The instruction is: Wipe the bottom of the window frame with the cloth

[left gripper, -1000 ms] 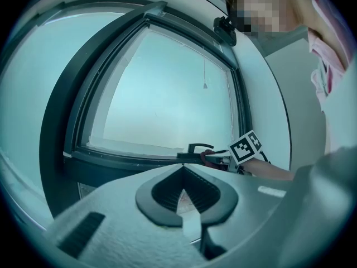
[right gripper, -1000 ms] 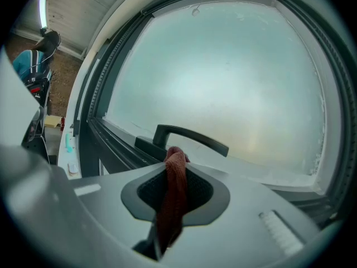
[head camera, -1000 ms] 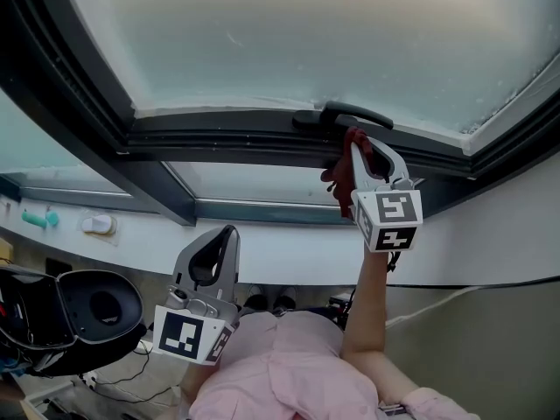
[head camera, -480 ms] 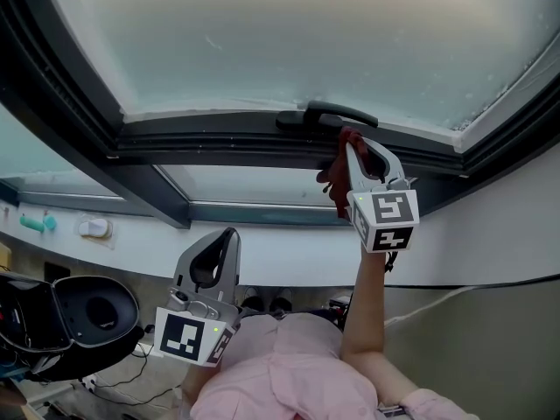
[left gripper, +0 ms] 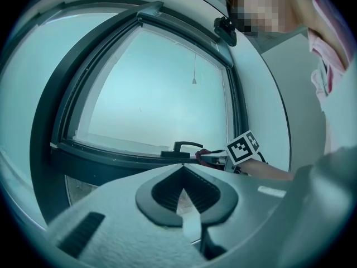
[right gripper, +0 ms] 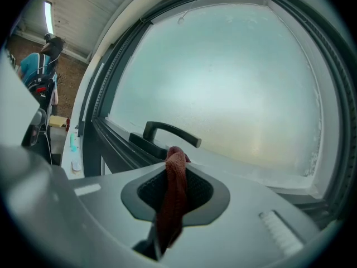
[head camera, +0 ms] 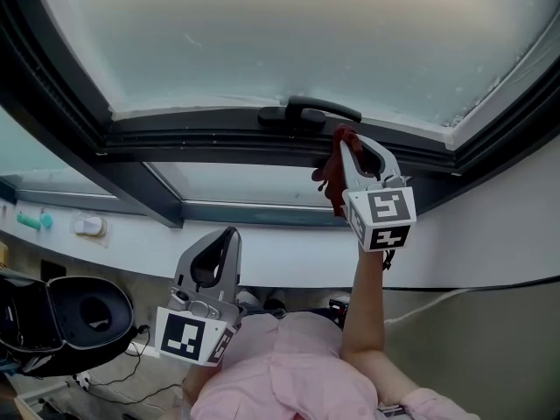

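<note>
My right gripper [head camera: 344, 138] is shut on a dark red cloth [head camera: 330, 173], raised to the dark bottom rail of the window frame [head camera: 192, 138] just right of the black window handle [head camera: 308, 109]. In the right gripper view the cloth [right gripper: 174, 188] hangs pinched between the jaws, its top close to the handle [right gripper: 167, 134] and the frame rail [right gripper: 120, 147]. My left gripper [head camera: 223, 234] hangs low, well below the frame, shut and empty. In the left gripper view its jaws [left gripper: 181, 191] meet with nothing between them.
Frosted glass [head camera: 289, 33] fills the window above the rail. A second lower pane [head camera: 245, 184] sits under it. A white sill ledge [head camera: 131, 243] carries small items at the left. A dark round object [head camera: 79, 313] lies lower left. The white wall [head camera: 516, 234] is at right.
The right gripper with the cloth has slid a little left along the frame rail and slightly up. The left gripper has stayed in place.
</note>
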Demonstrator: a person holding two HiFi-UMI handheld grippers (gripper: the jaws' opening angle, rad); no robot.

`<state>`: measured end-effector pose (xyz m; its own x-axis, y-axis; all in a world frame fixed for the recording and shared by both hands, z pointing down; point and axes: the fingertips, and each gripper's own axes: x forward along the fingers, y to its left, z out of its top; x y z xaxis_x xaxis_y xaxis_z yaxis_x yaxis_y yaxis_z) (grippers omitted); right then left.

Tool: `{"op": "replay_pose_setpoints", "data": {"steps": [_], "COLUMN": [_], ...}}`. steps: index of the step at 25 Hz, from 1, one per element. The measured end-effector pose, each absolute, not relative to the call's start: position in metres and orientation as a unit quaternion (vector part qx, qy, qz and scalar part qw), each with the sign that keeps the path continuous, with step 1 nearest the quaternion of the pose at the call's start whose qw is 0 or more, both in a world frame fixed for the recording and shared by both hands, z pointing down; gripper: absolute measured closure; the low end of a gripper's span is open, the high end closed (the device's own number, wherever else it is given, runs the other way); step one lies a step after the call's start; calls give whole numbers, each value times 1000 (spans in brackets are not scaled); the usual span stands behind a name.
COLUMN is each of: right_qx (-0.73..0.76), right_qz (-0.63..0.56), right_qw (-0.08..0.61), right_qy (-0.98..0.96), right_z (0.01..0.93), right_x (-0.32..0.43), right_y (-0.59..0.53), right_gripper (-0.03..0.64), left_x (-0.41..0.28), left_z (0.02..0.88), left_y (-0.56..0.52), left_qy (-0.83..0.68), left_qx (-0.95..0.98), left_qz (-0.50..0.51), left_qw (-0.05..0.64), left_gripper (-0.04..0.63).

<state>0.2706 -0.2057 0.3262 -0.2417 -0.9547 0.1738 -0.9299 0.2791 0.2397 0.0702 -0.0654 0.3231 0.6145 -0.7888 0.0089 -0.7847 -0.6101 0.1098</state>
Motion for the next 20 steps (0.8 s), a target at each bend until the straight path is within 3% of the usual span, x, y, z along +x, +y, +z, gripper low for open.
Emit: {"op": "replay_pose_setpoints", "data": {"steps": [20], "right_qx": [611], "right_qz": [-34], "right_qw": [145], "right_qy": [-778], "right_z": [327], "right_x": [309], "right_y": [-200], "right_gripper": [566], "left_x": [86], "left_z": [319], "left_y": [-54], "left_qy": [-441], "left_qx": [896], "left_qz": [-18], "left_qw": [40], "left_gripper": [597]}}
